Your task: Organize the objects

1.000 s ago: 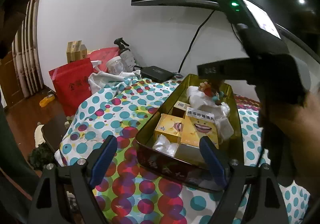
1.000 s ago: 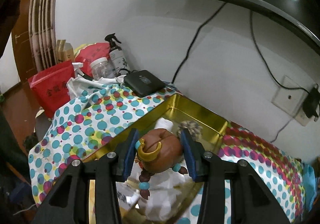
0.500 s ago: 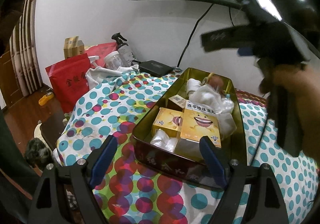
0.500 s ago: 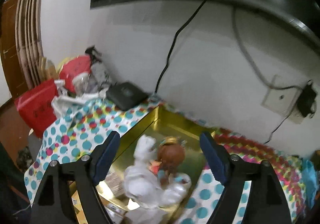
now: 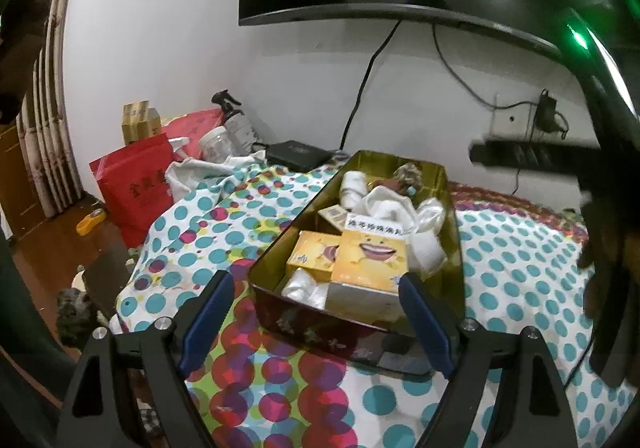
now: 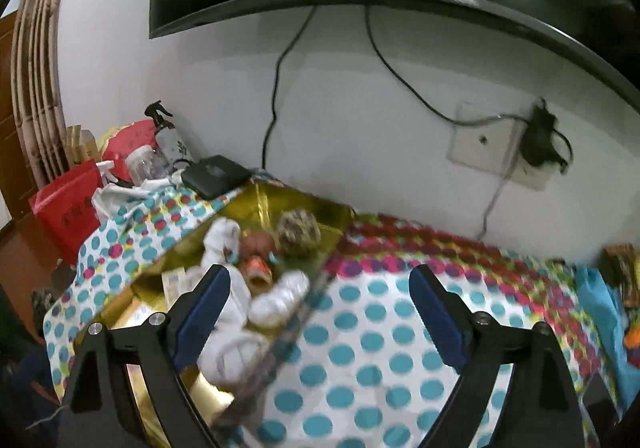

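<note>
A gold metal tin (image 5: 280,248) stands on the dotted tablecloth. It holds yellow boxes (image 5: 370,258), white cloths (image 5: 394,208) and a brown beaded ornament (image 5: 394,184). The ornament (image 6: 256,248) lies in the tin (image 6: 304,202) next to a fuzzy ball (image 6: 298,230). My left gripper (image 5: 316,318) is open and empty in front of the tin's near wall. My right gripper (image 6: 320,308) is open and empty above the tin's right rim. The right gripper's body shows at the right edge of the left wrist view (image 5: 600,168).
A black box (image 6: 216,174) lies by the wall beyond the tin. A red bag (image 5: 134,188), a spray bottle (image 5: 236,124) and a jar (image 5: 218,142) crowd the far left. A wall socket with plug (image 6: 540,140) is at right. Blue and colourful items (image 6: 608,296) lie far right.
My right gripper opened and let go of the brown ornament in the tin, then rose and moved right. The left gripper stayed open, shifting only slightly.
</note>
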A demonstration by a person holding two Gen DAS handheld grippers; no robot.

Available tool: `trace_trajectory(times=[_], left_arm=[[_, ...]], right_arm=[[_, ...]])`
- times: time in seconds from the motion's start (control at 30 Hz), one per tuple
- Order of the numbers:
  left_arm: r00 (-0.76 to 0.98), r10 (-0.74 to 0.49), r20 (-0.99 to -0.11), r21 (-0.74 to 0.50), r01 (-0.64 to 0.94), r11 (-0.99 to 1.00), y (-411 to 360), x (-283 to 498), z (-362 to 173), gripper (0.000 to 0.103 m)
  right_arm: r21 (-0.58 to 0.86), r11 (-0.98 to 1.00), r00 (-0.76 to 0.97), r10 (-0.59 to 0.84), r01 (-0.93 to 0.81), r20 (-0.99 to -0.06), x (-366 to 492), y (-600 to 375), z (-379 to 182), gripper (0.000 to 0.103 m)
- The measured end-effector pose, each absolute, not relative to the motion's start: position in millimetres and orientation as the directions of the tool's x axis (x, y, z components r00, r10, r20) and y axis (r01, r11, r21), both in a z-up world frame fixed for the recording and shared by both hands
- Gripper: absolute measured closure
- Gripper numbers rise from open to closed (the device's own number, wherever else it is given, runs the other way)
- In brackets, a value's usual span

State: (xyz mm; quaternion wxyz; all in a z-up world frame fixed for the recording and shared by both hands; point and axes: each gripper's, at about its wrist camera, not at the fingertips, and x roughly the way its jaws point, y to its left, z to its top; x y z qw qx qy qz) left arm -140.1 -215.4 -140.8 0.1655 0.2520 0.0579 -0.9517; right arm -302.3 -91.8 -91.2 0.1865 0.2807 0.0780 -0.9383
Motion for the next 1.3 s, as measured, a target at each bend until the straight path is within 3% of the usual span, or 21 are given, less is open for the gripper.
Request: trace_trajectory(times=[0.2,0.33,0.4,0.43,0.47,0.67,0.93,1.1,1.3], left_arm=[[-0.819,-0.264,-0.509,-0.005,0.310,-0.951,-205.6,-141.8,-134.9,0.017],[-0.811,-0.264,-0.522,0.003,0.308,-0.951,-193.8,-135.0,-121.4,0.015],[-0.828,-0.280,-0.485,0.017,0.311,-0.950,-188.7,-120.3,-109.7,0.008],[-0.832,-0.294,-0.470,0.033,0.316,-0.948,-186.7,-112.9,-103.9,0.000],[-0.833,-0.316,-0.454,0.054,0.329,-0.943,-185.6,-104.9,-98.8,0.000],[-0.820,-0.384,-0.424,0.132,0.364,-0.922,-178.5,-54.5,-72.9,0.000],[-0.818,-0.446,-0.363,0.146,0.423,-0.895,-159.5,-29.8,-36.6,0.000],[-0.835,-0.368,-0.408,0.086,0.366,-0.927,-142.7,-27.5,-38.3,0.000],[-0.856,-0.366,-0.366,0.102,0.354,-0.930,-128.5,-27.3,-37.0,0.000]], right_arm=[[-0.113,-0.940,-0.821,-0.218,0.322,-0.527,-255.2,-59.1,-104.1,0.002],[-0.217,-0.949,-0.855,-0.089,0.229,-0.512,-223.0,-54.2,-120.1,0.002],[-0.223,-0.953,-0.848,-0.057,0.203,-0.527,-209.9,-55.0,-126.5,0.002],[-0.231,-0.951,-0.840,-0.050,0.206,-0.540,-203.0,-58.0,-128.4,0.002],[-0.246,-0.946,-0.836,-0.043,0.209,-0.547,-198.1,-60.9,-128.8,0.002],[-0.296,-0.936,-0.878,-0.028,0.191,-0.479,-163.0,-76.7,-78.2,0.000],[-0.254,-0.956,-0.919,-0.038,0.148,-0.394,-114.7,-63.2,-29.3,0.000],[-0.138,-0.978,-0.932,-0.100,0.156,-0.350,-104.0,-35.6,-15.0,0.000],[-0.042,-0.972,-0.906,-0.197,0.229,-0.375,-110.1,-36.8,-11.4,0.000]])
